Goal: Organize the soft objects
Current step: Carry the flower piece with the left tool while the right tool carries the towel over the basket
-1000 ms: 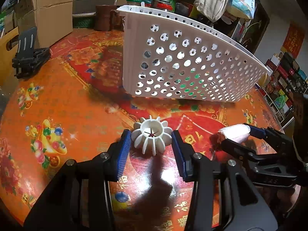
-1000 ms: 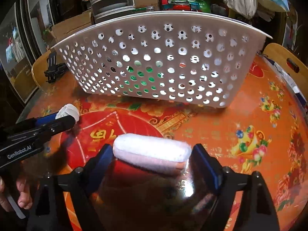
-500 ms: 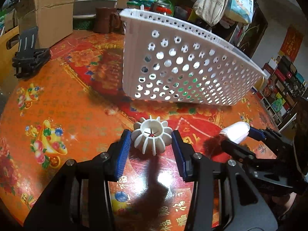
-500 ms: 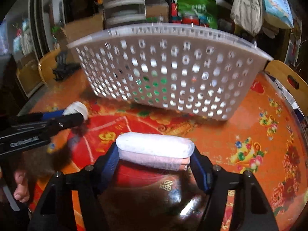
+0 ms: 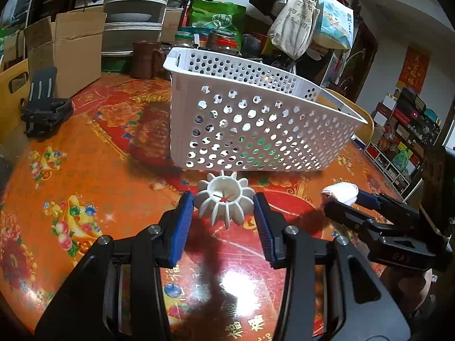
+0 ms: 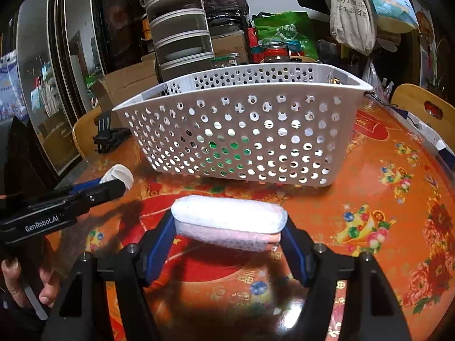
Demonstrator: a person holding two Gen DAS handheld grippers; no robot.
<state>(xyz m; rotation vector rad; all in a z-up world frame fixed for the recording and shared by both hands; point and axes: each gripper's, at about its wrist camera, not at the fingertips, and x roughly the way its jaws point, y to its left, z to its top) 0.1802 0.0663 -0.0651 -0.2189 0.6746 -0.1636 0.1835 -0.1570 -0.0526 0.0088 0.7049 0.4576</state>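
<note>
Left wrist view: the left hand-held gripper (image 5: 224,209) is clenched on a white ribbed soft toy (image 5: 224,200) above the counter (image 5: 85,170), near the white perforated basket (image 5: 256,130). Right hand-held gripper (image 6: 229,234) grasps a white-and-pink sponge (image 6: 229,223) in front of the basket.

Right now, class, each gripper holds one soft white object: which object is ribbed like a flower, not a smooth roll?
The ribbed toy in the left gripper; it has radiating fins around a hollow centre. The right gripper clamps a smooth folded cloth.
</note>
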